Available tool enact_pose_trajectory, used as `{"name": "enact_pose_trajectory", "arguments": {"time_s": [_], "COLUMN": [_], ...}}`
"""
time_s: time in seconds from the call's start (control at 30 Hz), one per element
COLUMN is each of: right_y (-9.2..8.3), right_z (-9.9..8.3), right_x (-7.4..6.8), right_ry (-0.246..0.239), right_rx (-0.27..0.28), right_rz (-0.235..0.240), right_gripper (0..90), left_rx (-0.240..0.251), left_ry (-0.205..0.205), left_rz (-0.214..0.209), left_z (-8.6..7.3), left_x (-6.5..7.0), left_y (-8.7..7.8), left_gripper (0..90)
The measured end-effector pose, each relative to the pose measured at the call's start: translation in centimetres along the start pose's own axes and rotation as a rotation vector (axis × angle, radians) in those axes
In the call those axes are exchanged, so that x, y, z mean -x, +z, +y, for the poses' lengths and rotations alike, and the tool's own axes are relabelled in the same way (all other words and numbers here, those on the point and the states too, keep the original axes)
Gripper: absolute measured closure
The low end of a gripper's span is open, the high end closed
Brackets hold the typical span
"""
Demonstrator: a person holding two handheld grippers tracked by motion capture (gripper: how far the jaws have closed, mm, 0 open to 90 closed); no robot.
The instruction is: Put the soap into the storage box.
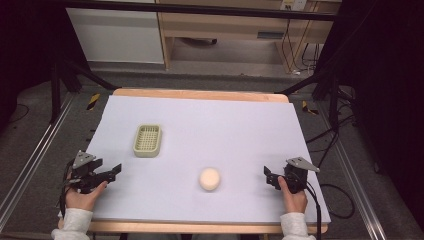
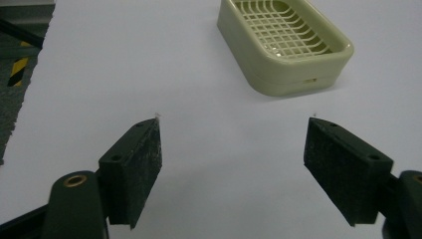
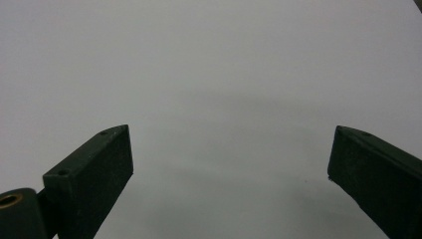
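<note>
Nothing is done yet: my left tongs (image 1: 116, 170) and right tongs (image 1: 268, 176) hang released, the soap (image 1: 209, 178) lies apart from the dish (image 1: 147, 140).

A glossy plastic soap dish (image 2: 283, 45) is sitting on the matt, paper-like tabletop (image 1: 240, 130) edged in pale wood, near a smooth soap bar (image 1: 209, 178).

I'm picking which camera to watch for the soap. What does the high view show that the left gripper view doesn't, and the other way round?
High view alone: the round soap bar lying apart from the dish, the right gripper, both hands. Left gripper view alone: the left gripper close up, its jaws spread wide with bare table between them. Both share the pale green soap dish, with nothing in it, and the white table.
</note>
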State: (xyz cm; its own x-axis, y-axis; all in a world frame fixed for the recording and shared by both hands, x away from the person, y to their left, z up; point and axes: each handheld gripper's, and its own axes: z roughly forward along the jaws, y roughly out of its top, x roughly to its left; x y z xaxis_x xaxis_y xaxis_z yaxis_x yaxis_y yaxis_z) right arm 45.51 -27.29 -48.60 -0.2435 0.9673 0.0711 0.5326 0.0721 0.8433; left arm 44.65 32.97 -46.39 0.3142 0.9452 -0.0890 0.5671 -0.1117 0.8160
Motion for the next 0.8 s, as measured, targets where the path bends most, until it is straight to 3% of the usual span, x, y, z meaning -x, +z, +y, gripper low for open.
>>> {"name": "enact_pose_trajectory", "arguments": {"time_s": [0.8], "right_y": [0.2], "right_z": [0.0], "right_x": [-0.3], "right_ry": [-0.029], "right_rx": [-0.013], "right_rz": [-0.016], "right_gripper": [4.5], "left_rx": [0.006], "left_ry": [0.056], "left_rz": [-0.048], "left_z": [1.2], "left_x": [2.9], "left_y": [-0.3], "left_gripper": [24.5]}}
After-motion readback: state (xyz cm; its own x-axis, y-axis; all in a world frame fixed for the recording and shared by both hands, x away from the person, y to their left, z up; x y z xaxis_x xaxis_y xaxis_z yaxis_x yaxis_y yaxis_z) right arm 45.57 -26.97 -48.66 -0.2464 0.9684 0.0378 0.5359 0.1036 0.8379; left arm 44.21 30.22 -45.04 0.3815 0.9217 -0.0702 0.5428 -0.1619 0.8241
